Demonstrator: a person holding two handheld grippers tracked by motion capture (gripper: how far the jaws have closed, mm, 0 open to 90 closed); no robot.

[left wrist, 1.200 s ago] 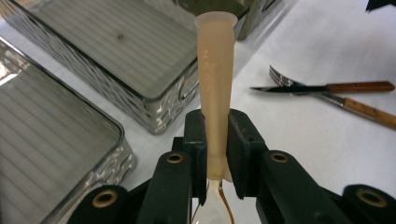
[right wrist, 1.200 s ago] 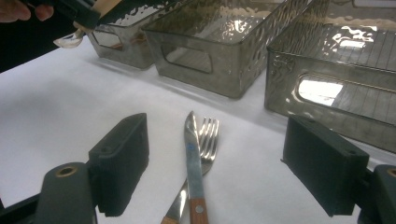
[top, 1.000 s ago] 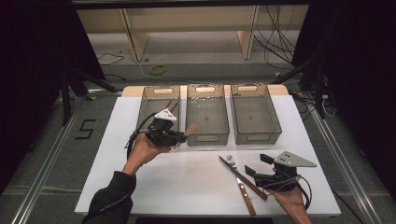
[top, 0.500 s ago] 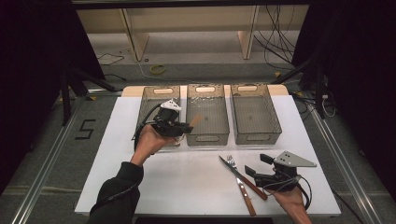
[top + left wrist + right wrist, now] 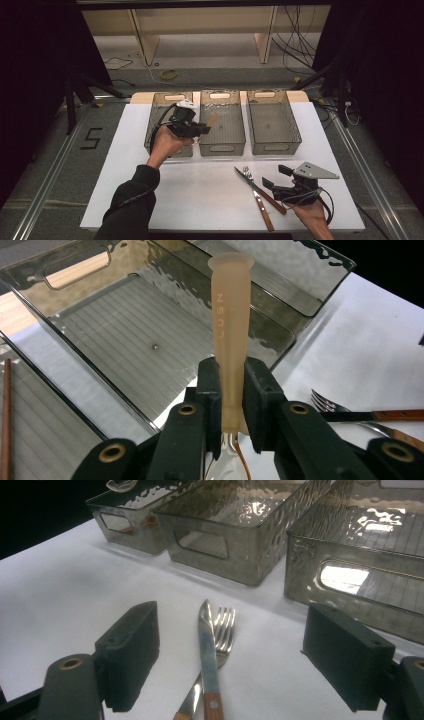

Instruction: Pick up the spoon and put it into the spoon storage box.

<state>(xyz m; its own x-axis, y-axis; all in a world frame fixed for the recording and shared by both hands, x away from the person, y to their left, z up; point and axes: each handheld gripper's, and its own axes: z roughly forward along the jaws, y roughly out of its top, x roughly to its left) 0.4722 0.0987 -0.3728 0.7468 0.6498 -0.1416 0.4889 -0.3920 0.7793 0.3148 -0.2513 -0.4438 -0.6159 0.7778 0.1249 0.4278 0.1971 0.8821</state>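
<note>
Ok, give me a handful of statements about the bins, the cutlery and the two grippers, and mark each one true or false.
1. The left gripper is shut on a pale utensil handle. True.
2. That handle is held over the right-hand bin. False: it is over the middle bin, the second of three.
3. The right gripper is clamped on the knife. False: its jaws stand wide open, with the knife and fork lying on the table between them, untouched.
4. The knife and fork lie on the white table in front of the bins. True.
5. The right-hand bin already holds cutlery. False: its floor looks bare in the high view.
</note>
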